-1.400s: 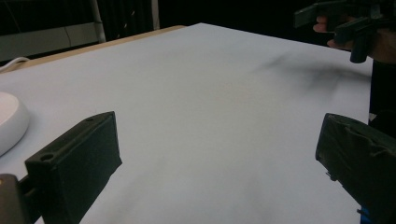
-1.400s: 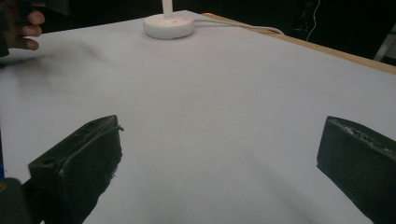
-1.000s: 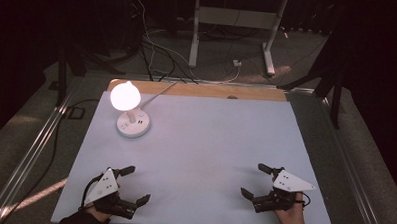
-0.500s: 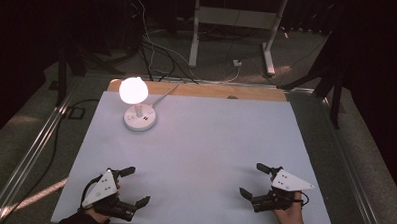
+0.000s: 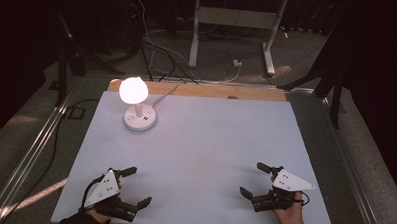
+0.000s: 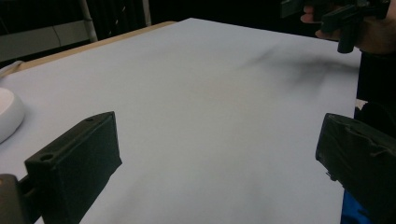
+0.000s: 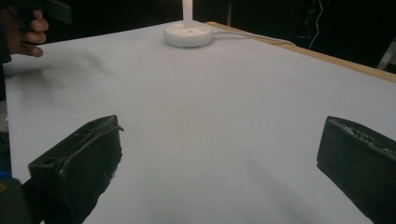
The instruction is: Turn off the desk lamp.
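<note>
A lit white globe lamp (image 5: 133, 89) stands on its round base (image 5: 139, 122) at the far left of the white table top (image 5: 210, 142). My left gripper (image 5: 141, 186) rests near the front left edge, open, with nothing between its jaws. My right gripper (image 5: 251, 179) sits near the front right, also open and empty. In the left gripper view the jaws stand wide apart over bare table (image 6: 210, 93), with the lamp base (image 6: 7, 114) at the left edge. The right gripper view looks across the table toward the lamp base (image 7: 188, 33).
A white cable (image 5: 164, 93) runs from the lamp base back over the wooden rear edge (image 5: 212, 90). Beyond the table are a desk frame (image 5: 234, 23) and loose cables on the floor. A metal rail (image 5: 35, 146) runs along the left.
The lamp stands slightly farther right than one second ago. Both grippers have stayed where they were, open.
</note>
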`<state>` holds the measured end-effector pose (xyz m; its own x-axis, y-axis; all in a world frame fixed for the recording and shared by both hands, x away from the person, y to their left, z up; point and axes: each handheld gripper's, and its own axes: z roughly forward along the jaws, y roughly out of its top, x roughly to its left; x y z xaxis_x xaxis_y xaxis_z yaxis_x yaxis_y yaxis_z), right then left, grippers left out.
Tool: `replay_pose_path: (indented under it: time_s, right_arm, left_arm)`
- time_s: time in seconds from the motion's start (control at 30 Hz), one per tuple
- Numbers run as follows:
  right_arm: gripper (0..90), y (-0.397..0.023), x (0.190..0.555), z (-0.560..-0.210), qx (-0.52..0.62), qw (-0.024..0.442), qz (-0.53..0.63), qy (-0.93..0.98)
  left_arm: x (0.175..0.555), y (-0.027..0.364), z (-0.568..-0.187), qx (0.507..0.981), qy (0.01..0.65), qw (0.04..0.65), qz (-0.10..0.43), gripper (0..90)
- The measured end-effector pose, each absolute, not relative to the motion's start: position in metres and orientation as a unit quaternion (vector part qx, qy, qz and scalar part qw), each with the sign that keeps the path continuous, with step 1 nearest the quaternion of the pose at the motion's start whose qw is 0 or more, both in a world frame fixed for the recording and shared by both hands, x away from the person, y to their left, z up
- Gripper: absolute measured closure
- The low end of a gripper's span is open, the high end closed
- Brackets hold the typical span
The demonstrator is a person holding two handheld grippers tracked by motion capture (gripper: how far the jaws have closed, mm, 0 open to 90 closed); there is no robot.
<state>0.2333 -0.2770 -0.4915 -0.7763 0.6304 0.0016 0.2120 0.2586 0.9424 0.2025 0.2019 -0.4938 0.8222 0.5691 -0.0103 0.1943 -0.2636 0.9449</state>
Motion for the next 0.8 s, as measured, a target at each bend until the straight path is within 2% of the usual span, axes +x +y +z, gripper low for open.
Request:
replay_pose_path:
  time_s: [0.8]
  right_arm:
    - [0.0, -0.277, 0.233, -0.491, 0.275, 0.192, 0.545, 0.768]
  left_arm:
    - [0.218, 0.199, -0.47, 0.785, 0.232, 0.553, 0.155, 0.5]
